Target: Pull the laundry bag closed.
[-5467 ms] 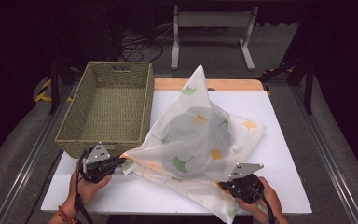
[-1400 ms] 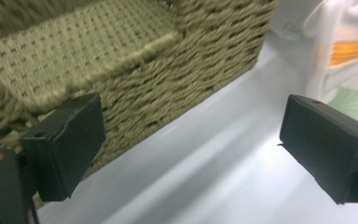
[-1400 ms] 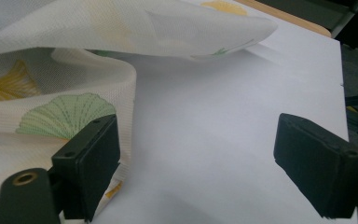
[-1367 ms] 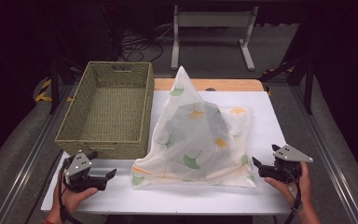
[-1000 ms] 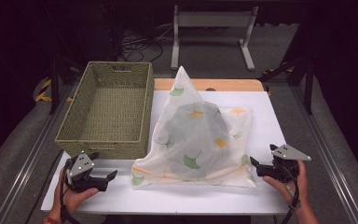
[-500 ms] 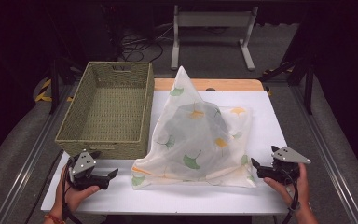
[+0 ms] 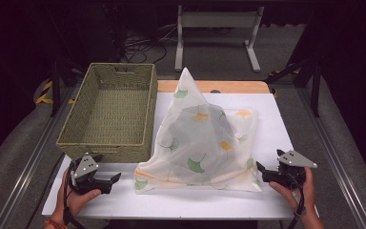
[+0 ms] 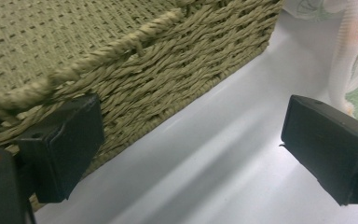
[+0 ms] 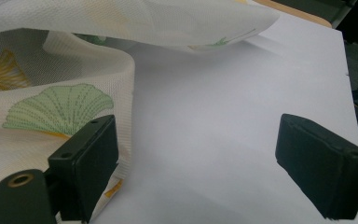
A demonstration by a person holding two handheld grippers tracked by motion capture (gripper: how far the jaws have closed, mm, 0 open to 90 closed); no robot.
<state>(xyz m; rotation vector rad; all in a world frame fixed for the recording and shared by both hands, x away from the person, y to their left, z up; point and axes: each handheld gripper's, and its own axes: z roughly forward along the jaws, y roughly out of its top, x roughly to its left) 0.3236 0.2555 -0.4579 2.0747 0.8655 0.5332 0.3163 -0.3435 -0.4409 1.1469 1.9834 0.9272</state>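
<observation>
Cream mesh bag (image 7: 205, 143) (green and yellow ginkgo leaves), olive wicker basket (image 7: 107, 112), white table (image 7: 271, 112).

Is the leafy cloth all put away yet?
Not yet. The cloth is in a loose peaked heap on the table, beside the basket. Both the left tool and right tool are open, holding nothing. Grabbing and tidying it remain.

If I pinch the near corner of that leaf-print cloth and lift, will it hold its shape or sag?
The leaf-print cloth will probably sag: it is thin, see-through mesh lying in soft folds. It looks light, so it may slide on the smooth white table when pushed. Its standing peak looks propped from beneath and could collapse. Both the left tongs and right tongs are open.
</observation>
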